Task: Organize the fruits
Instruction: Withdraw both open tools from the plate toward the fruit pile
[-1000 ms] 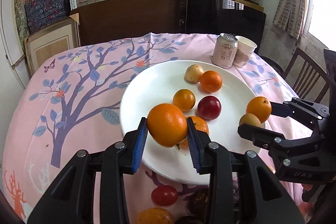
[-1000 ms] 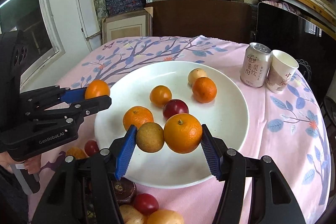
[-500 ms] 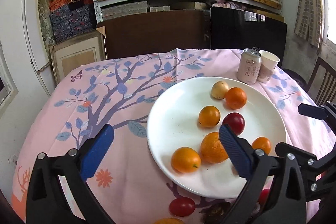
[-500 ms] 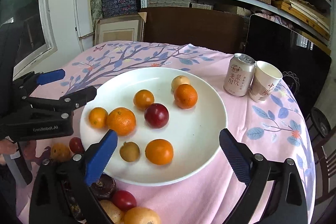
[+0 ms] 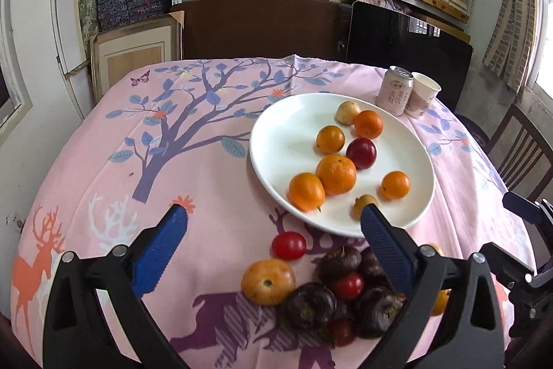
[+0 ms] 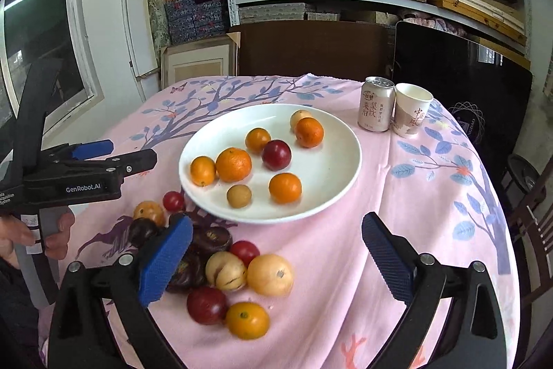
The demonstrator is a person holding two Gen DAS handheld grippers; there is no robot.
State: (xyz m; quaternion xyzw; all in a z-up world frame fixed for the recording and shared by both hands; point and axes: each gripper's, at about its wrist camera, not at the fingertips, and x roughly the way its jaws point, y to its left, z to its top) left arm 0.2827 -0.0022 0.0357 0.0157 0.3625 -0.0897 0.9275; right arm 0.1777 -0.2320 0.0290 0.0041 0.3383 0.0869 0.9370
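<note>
1. the left hand-held gripper (image 5: 273, 241) has its blue pads spread wide apart, with nothing between them; its jaws have just been opening.
2. the right hand-held gripper (image 6: 276, 248) is likewise spread wide and holds nothing; its jaws have just been opening too.
3. a white plate (image 6: 331, 192) sits on the pink worktop (image 6: 432, 230), which is covered with a cloth printed with trees and deer.
4. on the plate lie eight fruits: a large orange (image 6: 233, 164) with a small orange fruit (image 6: 203, 170) touching its left side, a dark red plum (image 6: 276, 154), another orange fruit (image 6: 258, 140) behind it, a tangerine (image 6: 309, 132) touching a pale yellow fruit (image 6: 299, 118) at the far side, a loose orange (image 6: 285, 187) toward the near rim, and a small tan fruit (image 6: 238, 195) beside it.
5. a second heap of fruit lies on the cloth just in front of the plate: cherry tomatoes (image 6: 174, 201), dark purple fruits (image 6: 211, 239), two pale yellow ones (image 6: 270, 275), a red plum (image 6: 206, 305) and an orange one (image 6: 247, 320) nearest the camera.
6. in the left wrist view the same heap sits between and below the left pads, with a yellow-orange fruit (image 5: 268, 281) at its left edge.
7. a drinks can (image 6: 376, 103) and a paper cup (image 6: 411, 109) stand touching each other beyond the plate.
8. a person's hand (image 6: 20, 237) grips the handle of the left tool at the left edge of the right wrist view.
</note>
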